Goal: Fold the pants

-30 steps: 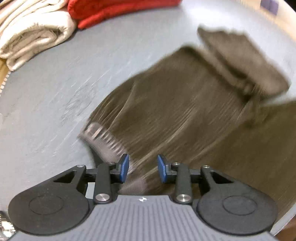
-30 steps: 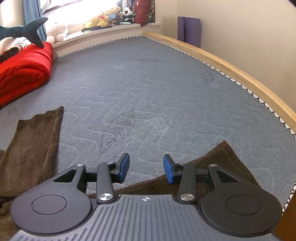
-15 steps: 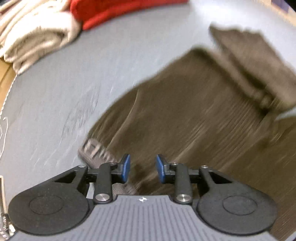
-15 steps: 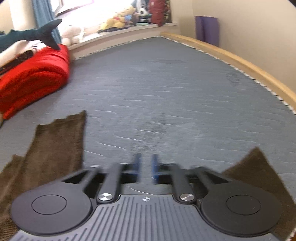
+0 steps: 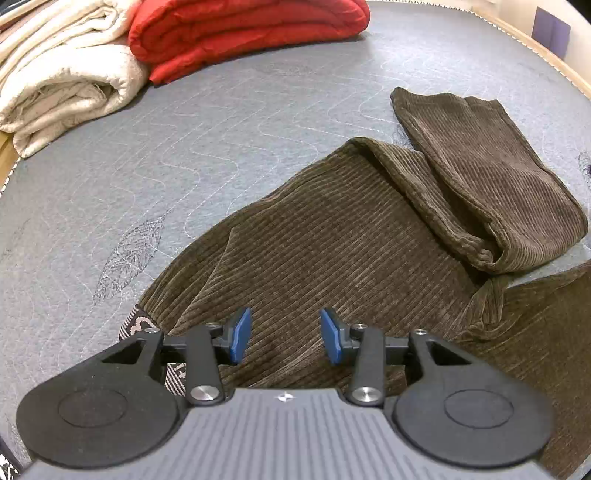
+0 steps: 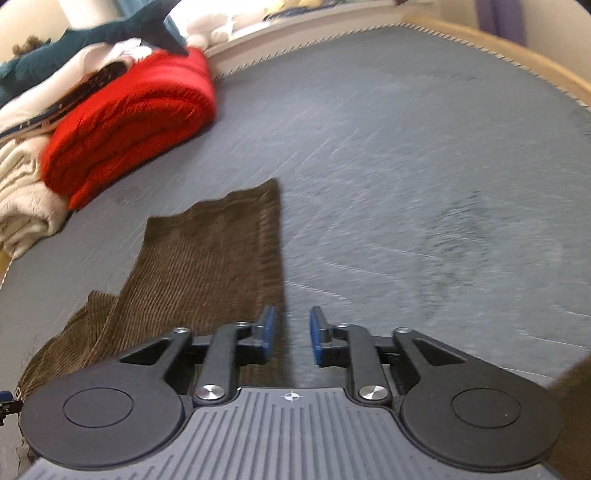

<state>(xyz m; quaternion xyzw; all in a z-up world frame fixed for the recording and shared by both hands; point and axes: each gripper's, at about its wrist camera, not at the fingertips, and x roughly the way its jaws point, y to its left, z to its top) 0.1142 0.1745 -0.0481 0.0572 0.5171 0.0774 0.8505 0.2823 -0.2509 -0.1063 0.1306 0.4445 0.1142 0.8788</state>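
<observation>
Brown corduroy pants (image 5: pixel 332 240) lie spread on the grey quilted mattress (image 5: pixel 184 140). One leg (image 5: pixel 487 177) angles off to the upper right, the other runs off at the right edge. A patterned waistband lining (image 5: pixel 136 325) shows at the left. My left gripper (image 5: pixel 284 339) is open and empty just above the waist area. In the right wrist view my right gripper (image 6: pixel 288 332) is open and empty, by the right edge of a pant leg (image 6: pixel 207 251). That view is motion-blurred.
A folded red blanket (image 5: pixel 240 33) and a folded cream blanket (image 5: pixel 62 81) lie at the far left of the mattress; both show in the right wrist view (image 6: pixel 125 114). A wooden bed rim (image 6: pixel 498 51) runs along the far right. Plush toys sit behind the blankets.
The left gripper's jaws have opened a little wider over the waist. The right gripper has swung left from bare mattress to the pant leg's edge; its jaws narrowed, then widened again.
</observation>
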